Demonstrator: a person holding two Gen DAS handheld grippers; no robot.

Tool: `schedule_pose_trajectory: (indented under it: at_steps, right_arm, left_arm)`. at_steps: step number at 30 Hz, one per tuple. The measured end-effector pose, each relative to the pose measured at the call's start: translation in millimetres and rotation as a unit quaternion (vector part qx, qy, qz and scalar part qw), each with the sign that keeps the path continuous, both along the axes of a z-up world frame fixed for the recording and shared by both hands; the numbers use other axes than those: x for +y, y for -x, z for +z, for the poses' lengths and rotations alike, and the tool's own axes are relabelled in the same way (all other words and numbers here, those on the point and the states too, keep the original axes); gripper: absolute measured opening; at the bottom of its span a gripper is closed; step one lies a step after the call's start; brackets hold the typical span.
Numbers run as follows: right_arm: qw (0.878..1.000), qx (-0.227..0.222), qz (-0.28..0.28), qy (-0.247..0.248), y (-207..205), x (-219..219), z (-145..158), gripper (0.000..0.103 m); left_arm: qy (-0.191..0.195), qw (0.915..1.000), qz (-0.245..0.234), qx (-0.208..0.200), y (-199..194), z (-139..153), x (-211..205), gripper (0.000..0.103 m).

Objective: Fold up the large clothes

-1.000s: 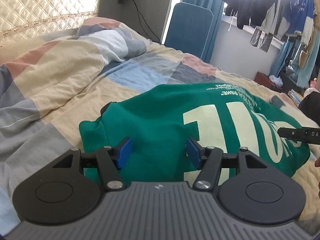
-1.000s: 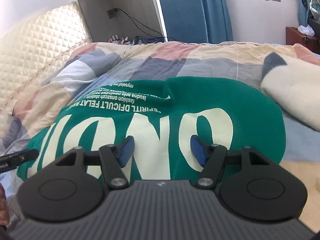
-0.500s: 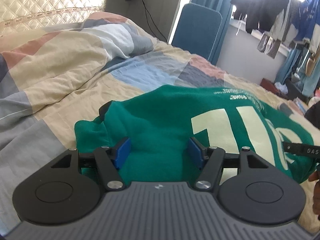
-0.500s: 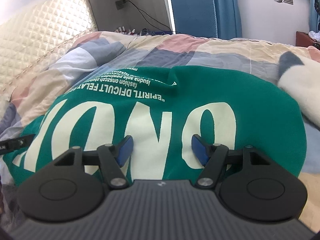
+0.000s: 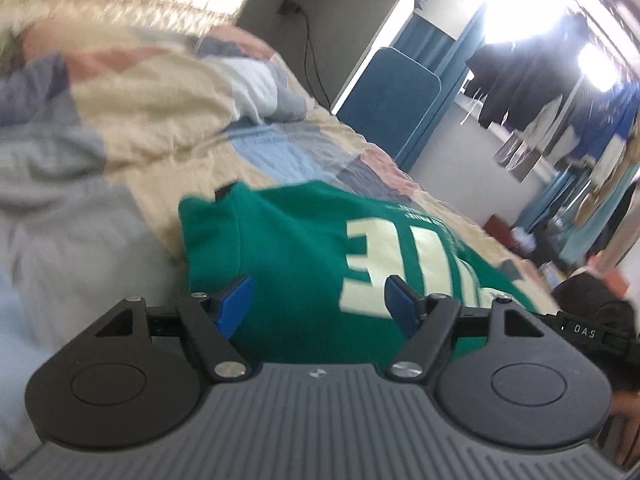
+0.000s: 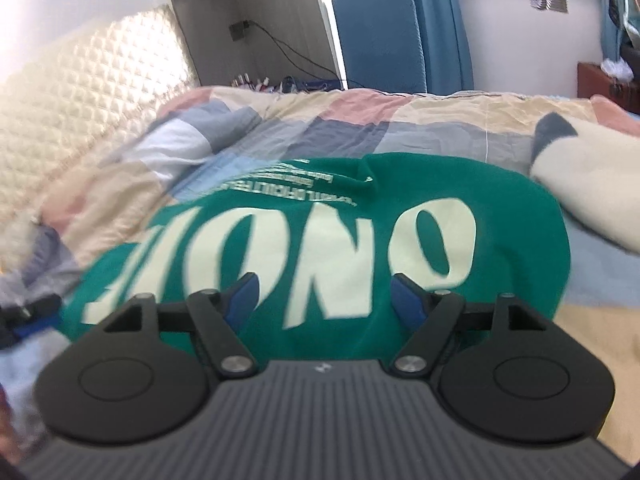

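Green fleece sweatshirt with large cream lettering [image 6: 320,240] lies on the patchwork quilt in beige, blue and pink [image 5: 168,120] covering the bed, already folded into a compact, roughly rectangular bundle; no sleeves hang loose that I can see. Judged: main folds done. Remaining, at most, a final tidy or setting the bundle aside; a cream knit garment with a dark patch [image 6: 580,184] to its right may be next, cannot confirm.

Left tongs [image 5: 318,304]: jaws opening, nothing pinched; the cloth lies beyond the blue pads, not pressed. Right tongs [image 6: 324,300]: jaws opening likewise, free of the fabric.

Versus a second ago: both tongs stand wider apart. The left view has tilted and blurred, the sweatshirt's left edge now sits nearer centre, and the bundle looks farther off in both views, consistent with withdrawal. Sweatshirt shape unchanged.
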State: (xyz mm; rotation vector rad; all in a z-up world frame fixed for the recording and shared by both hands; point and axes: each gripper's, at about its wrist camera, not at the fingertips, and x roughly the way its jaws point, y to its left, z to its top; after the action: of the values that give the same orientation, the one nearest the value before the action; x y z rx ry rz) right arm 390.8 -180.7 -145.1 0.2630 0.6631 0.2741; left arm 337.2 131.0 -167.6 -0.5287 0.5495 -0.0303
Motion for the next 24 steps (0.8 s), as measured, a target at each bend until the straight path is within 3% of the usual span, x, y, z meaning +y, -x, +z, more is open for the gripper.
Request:
schedule_pose_trajectory:
  at_steps: [4, 9, 11, 14, 19, 21, 24]
  right_arm:
    - [0.998, 0.027, -0.009, -0.048, 22.6, -0.4, -4.3, 0.076]
    - [0.988, 0.087, -0.03, -0.12, 27.5, -5.9, -26.5, 0.081]
    - [0.979, 0.11, -0.051, -0.166, 22.8, -14.4, -37.7, 0.097]
    - [0.959, 0.136, -0.076, -0.236, 13.8, -31.1, -55.7, 0.097]
    - [0.911, 0.175, -0.139, -0.347, 1.4, -51.1, -94.8, 0.097]
    - [0.902, 0.185, -0.157, -0.358, -7.2, -53.3, -107.2, 0.097]
    - [0.899, 0.184, -0.162, -0.364, -21.5, -49.3, -118.6, 0.099]
  left_arm:
    - [0.066, 0.9976, -0.007, 0.016, 14.0, -13.3, 2.6, 0.081]
    - [0.149, 0.9872, 0.001, 0.056, -0.5, -46.3, 11.4, 0.081]
    - [0.176, 0.9818, 0.009, 0.072, -12.8, -60.2, 16.6, 0.081]
    - [0.188, 0.9795, 0.019, 0.071, -27.3, -71.7, 19.4, 0.081]
    - [0.174, 0.9838, 0.019, 0.039, -46.4, -68.9, 20.8, 0.082]
    - [0.18, 0.983, 0.019, 0.03, -53.5, -68.4, 23.7, 0.082]
    - [0.209, 0.9775, 0.014, 0.02, -60.8, -70.6, 31.2, 0.082]
